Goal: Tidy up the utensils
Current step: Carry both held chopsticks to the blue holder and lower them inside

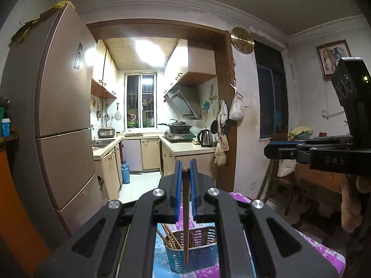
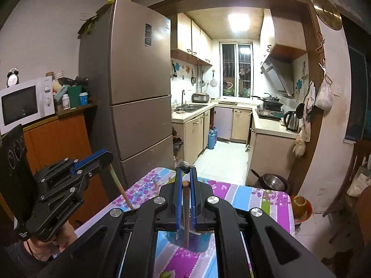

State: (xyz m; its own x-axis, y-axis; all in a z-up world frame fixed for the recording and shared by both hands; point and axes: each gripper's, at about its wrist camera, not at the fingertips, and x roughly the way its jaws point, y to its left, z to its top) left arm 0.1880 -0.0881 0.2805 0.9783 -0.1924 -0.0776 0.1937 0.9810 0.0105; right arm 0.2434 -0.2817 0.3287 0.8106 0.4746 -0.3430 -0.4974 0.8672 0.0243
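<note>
Dim room, glaring kitchen ceiling light (image 2: 238, 22)

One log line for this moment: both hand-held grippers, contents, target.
left hand-held gripper: shut on chopstick | right hand-held gripper: shut on second chopstick | blue basket: below

Wooden chopstick (image 1: 186, 220), slotted plastic basket (image 1: 197, 252), glossy floral tablecloth (image 2: 250, 199).

Little lettering can be read. In the left wrist view, the raised letters "DAS" stand on the black body of the right gripper (image 1: 281, 151) at the right edge of the frame. In the right wrist view, the left gripper (image 2: 102, 159) carries small pale print along its lower arm, too blurred to read. The sticker on the refrigerator (image 2: 139, 74) door is also illegible.
</note>
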